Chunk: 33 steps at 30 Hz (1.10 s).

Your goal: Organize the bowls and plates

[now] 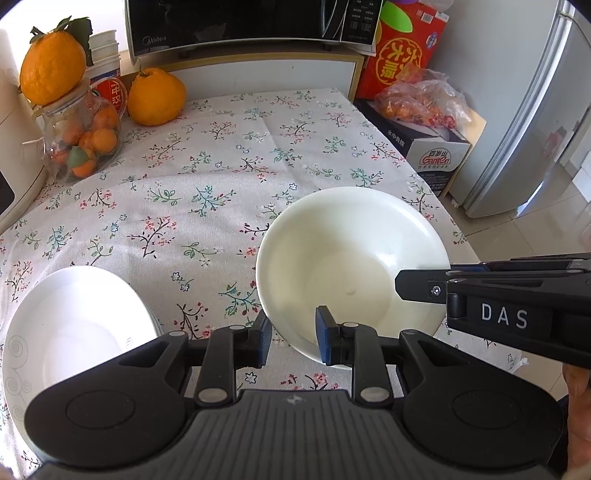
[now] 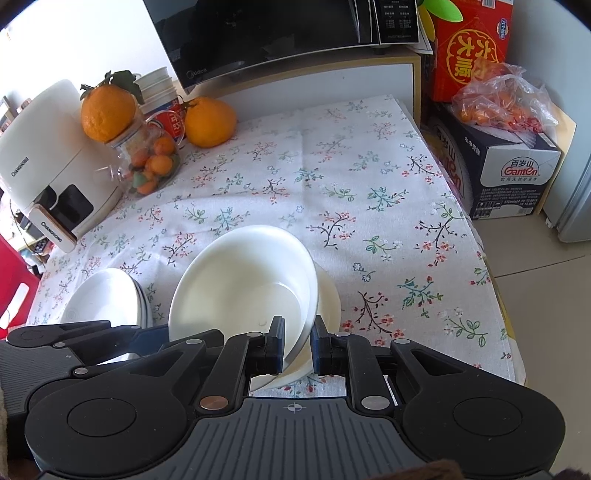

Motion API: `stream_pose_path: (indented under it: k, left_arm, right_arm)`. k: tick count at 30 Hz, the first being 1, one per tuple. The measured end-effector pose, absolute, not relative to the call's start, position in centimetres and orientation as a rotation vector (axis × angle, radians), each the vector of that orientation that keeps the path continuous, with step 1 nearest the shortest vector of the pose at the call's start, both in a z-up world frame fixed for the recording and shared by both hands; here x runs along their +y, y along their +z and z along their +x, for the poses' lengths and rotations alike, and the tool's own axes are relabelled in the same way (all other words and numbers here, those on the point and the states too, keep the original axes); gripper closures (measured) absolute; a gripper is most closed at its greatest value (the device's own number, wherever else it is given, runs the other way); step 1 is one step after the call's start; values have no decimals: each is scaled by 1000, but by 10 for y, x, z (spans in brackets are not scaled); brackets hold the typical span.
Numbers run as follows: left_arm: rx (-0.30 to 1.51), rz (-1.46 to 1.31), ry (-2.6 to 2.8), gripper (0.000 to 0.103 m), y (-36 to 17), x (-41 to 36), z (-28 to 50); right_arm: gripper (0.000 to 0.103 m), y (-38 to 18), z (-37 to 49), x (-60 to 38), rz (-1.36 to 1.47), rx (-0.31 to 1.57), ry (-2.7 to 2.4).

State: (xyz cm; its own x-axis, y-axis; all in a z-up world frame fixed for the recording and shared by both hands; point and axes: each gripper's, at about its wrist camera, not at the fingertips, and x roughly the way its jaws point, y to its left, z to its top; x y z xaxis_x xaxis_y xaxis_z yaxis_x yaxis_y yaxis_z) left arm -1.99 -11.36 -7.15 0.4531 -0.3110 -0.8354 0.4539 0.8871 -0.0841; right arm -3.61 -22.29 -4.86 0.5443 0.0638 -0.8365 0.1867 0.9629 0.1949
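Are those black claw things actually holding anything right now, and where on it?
Yes. The right gripper is clamped on the near rim of the tilted white bowl. The left gripper straddles the rim on the bowl's other side, but its pads do not seem to press it.

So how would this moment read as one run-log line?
right gripper: shut on bowl rim | left gripper: open, straddling bowl rim | bowl: tilted | plates: stacked nearby

table w/ floral cloth (image 1: pixel 207 155) | microwave (image 1: pixel 236 22) at back | silver fridge (image 1: pixel 532 110) right | pale tiled floor (image 2: pixel 546 295) | bright daylight
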Motion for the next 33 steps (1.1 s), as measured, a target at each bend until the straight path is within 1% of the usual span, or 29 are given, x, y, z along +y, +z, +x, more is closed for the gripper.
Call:
stream_pose_path:
  k: [8,10,12,29,31,33]
  left_arm:
    - [1006,165,-473,79,-75,-114,-17]
    - [1006,164,-475,78,-75,-113,-16]
    - [1002,168,-472,77,-74,-113,-16]
    - [1010,78,-454,77,-68,-102,-10]
    - [1010,62,-447,77,-68,-100,-8]
    - [1016,38,-443,77,-69,-97,-6]
  right_arm:
    - [86,-52,-34,-224,275,1012,-89]
    - [84,-51,-34,-225,278,1011,-97]
    - [83,-51,-34,-227,284,1007,-97]
    - [82,-45,-38,-238,337,976,-110]
    - [76,-46,-37,-240,339,978,-117]
    - [72,-46,-38,-241,343,978,-120]
